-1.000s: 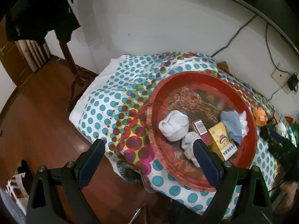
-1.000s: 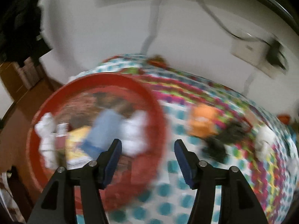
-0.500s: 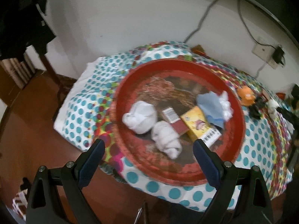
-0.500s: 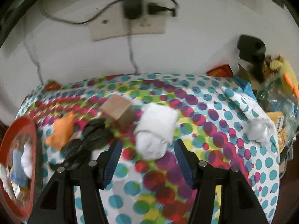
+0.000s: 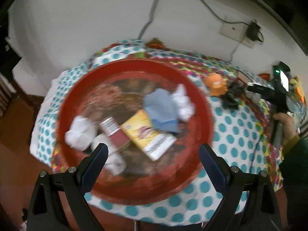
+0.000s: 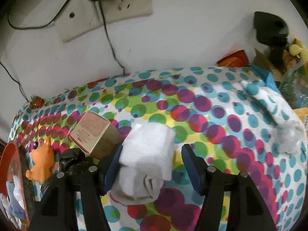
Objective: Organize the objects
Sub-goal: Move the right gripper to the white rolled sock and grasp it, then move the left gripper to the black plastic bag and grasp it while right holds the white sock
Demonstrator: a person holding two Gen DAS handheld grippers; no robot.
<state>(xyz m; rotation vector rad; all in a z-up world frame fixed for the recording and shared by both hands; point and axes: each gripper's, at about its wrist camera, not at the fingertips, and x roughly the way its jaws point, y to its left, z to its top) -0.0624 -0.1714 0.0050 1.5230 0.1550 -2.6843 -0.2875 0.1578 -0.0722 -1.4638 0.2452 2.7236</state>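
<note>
A round red tray (image 5: 202, 104), its floor worn and mottled brown, is seen on a spotted cloth (image 5: 236, 134) from the left wrist. The view is blurred. On the tray, from left to right, lie two crumpled white socks (image 5: 80, 134), a dark red packet (image 5: 115, 134), a yellow box (image 5: 148, 134) and a pale blue cloth (image 5: 161, 109) with a white bundle (image 5: 183, 102) touching it. The left gripper (image 5: 153, 161) is held above the tray's near half with its jaws wide apart and nothing between them. Right of the tray, an orange toy (image 5: 215, 83) and a black bundle (image 5: 231, 96) are seen, and further right a hand (image 5: 284, 125) is closed around a black handle.

From the right wrist, the tray's rim (image 6: 7, 163) shows at the far left, then the orange toy (image 6: 41, 163), the black bundle (image 6: 71, 161) and a tan box (image 6: 94, 134) tilted on the cloth (image 6: 221, 115). Just right of the box lies a white sock (image 6: 146, 154), folded into a thick soft roll with a greyish cuff toward the camera. The right gripper (image 6: 150, 165) has just been opening, and the sock lies between its jaws; the left pad is touching or nearly touching it, the right pad stands clear. A grey-white wad (image 6: 288, 136) rests near the cloth's right edge.
</note>
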